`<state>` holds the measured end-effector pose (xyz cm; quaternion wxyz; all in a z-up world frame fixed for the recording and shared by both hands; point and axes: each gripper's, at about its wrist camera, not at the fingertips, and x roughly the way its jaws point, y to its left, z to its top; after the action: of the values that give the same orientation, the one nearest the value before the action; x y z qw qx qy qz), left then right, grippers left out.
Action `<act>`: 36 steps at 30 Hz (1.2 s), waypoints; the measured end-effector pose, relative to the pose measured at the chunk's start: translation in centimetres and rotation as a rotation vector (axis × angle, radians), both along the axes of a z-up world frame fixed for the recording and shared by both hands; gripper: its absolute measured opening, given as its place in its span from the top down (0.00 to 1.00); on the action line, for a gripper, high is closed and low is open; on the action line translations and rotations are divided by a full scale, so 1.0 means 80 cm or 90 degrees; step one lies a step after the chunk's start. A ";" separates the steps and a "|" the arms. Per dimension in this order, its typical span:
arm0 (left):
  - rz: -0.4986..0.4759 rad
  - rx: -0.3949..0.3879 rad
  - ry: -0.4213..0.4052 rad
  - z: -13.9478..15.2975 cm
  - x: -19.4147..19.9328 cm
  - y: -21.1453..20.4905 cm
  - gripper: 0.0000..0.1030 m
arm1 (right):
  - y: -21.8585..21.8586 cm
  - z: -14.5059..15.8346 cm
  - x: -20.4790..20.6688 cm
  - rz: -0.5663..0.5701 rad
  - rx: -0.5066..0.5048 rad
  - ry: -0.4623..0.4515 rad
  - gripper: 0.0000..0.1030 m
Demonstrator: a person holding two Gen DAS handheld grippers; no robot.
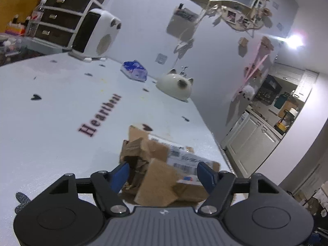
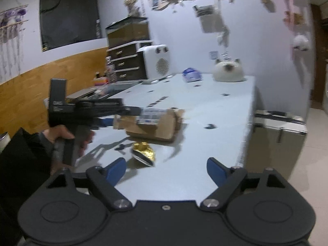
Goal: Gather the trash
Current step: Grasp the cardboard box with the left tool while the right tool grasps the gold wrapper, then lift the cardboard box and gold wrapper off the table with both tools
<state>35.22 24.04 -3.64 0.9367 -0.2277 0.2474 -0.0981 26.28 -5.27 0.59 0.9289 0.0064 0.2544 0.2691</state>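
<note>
A torn brown cardboard box with a shipping label lies on the pale table. My left gripper is open, its blue fingers on either side of the box's near end. In the right wrist view the box sits mid-table with the left gripper at its left side. A crumpled gold foil wrapper lies nearer, just ahead and left of my open, empty right gripper. A blue and white plastic packet lies at the far end of the table.
A white heater, a drawer unit and a cat-shaped white bowl stand along the far side. The table's right edge drops off beside a grey bin. Kitchen cabinets lie beyond.
</note>
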 end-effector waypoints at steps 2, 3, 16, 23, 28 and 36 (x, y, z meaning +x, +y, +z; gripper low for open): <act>-0.001 -0.014 0.011 -0.008 0.003 0.004 0.42 | 0.016 -0.002 0.014 0.028 0.001 0.007 0.23; 0.005 -0.021 0.017 -0.010 0.003 0.007 0.50 | 0.023 -0.003 0.021 0.040 0.001 0.011 0.23; -0.011 -0.025 0.026 -0.008 -0.032 -0.003 0.82 | 0.110 -0.046 0.115 0.128 -0.045 0.059 0.35; -0.022 0.013 0.021 -0.003 -0.060 -0.024 0.86 | 0.121 -0.060 0.108 0.158 -0.065 0.074 0.54; -0.039 0.021 0.008 -0.003 -0.093 -0.037 0.87 | 0.096 -0.058 0.070 0.111 -0.065 0.074 0.55; -0.077 -0.037 0.011 -0.010 -0.144 -0.069 0.82 | 0.025 -0.057 0.026 0.007 -0.022 0.094 0.58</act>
<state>23.66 18.48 -4.44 0.9198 -0.2404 0.2657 -0.1598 28.33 -3.31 -3.99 0.9061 0.0088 0.3267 0.2687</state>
